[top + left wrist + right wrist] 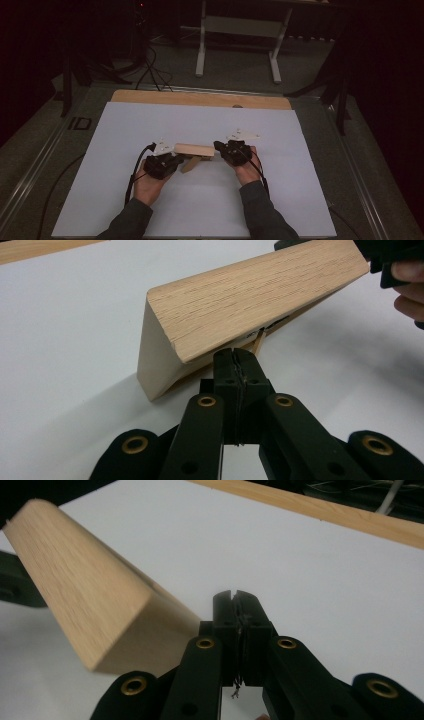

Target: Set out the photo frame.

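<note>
So the wooden block [194, 149] sits about mid-desk on the white sheet [125, 130], a bit nearer the person's edge than the far one, with a smaller wooden piece [191, 164] sticking out under it. The left claw [176, 161] is clenched, jaws pressed flat together with nothing visible between them, tips right under the block's lower edge (touching or not, can't tell). The right claw [218, 146] is clenched too, nothing gripped, and the block's end [125, 630] lies just beside its jaws.
</note>
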Motion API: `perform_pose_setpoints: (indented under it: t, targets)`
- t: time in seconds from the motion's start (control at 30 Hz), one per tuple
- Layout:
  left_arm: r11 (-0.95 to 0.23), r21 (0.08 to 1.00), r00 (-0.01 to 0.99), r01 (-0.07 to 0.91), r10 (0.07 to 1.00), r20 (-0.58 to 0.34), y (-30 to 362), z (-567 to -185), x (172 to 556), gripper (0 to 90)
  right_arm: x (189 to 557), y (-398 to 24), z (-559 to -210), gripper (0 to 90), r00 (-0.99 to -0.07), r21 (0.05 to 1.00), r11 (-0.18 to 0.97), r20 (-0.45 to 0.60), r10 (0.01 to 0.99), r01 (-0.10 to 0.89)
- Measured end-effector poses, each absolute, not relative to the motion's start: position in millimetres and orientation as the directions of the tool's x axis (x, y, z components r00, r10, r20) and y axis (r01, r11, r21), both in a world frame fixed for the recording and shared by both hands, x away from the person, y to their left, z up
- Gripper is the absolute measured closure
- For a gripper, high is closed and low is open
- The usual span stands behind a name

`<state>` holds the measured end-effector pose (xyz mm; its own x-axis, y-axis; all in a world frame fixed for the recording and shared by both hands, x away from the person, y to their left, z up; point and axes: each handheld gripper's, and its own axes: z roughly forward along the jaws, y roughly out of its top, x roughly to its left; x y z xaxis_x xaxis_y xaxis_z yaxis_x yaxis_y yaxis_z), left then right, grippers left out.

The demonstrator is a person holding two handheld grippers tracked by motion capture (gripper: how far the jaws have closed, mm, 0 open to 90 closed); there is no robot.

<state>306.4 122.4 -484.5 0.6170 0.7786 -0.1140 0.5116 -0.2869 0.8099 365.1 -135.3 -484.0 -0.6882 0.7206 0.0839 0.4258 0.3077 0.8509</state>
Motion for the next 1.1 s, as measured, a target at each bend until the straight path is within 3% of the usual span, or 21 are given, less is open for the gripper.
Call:
perform_pose_setpoints:
  t: [1.1]
  targets:
    - [-0.262, 0.798, 0.59, 0.543, 0.795, -0.141, 122.6, -489.0, 315.8, 89.4, 362.8, -131.3, -477.7, 88.5, -0.743, 0.847, 0.345, 0.083, 0.664, 0.403]
